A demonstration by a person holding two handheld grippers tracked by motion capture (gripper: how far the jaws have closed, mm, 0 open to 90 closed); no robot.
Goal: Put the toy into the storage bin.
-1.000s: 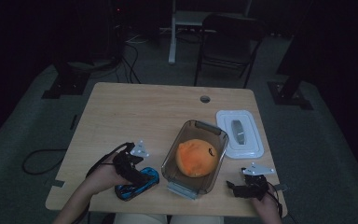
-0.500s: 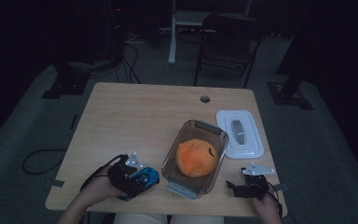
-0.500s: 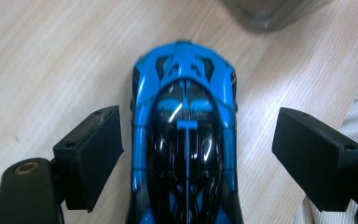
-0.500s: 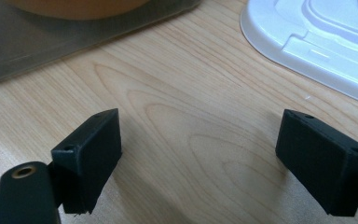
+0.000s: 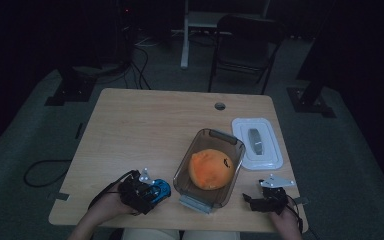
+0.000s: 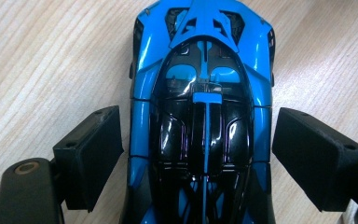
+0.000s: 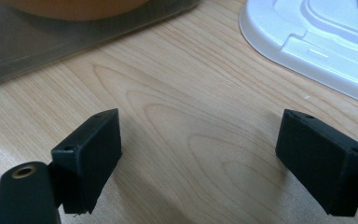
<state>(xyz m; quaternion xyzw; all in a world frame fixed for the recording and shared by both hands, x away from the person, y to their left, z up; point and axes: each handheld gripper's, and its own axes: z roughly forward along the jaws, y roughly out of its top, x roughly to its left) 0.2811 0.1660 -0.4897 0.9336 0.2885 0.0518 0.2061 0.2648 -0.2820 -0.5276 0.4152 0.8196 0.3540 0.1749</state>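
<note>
High view is showing the left tool [image 5: 150, 192] sitting low at the bench's [image 5: 145, 130] front edge, toward its left corner, with the blue toy car [image 5: 160, 189] lying right under it. Left gripper view is showing that car [image 6: 200, 116] running straight away from the tool, its long axis lying along the line between the two black pads, nose or tail pointing to the far side. One pad [image 6: 91, 154] is standing off each flank with bare wood showing in the gaps, so the left tool is standing open around the car and not yet pinching it. My reading is that closing across the car's narrow width is all that the grasp is calling for, since the body is already sitting centred between the pads. No badge or lettering is showing on the car's glossy blue and black shell.

Moving right, a clear container [image 5: 210, 167] is holding an orange plush [image 5: 211, 169] with a small dark mark on it, too small to read. Beyond it, a white lid [image 5: 257, 144] is lying flat near the bench's right edge. At the front right corner the right tool [image 5: 267, 197] is resting open on bare wood, nothing between its pads [image 7: 317, 158], well apart from the car; the left hand is plainly the nearer one.
</note>
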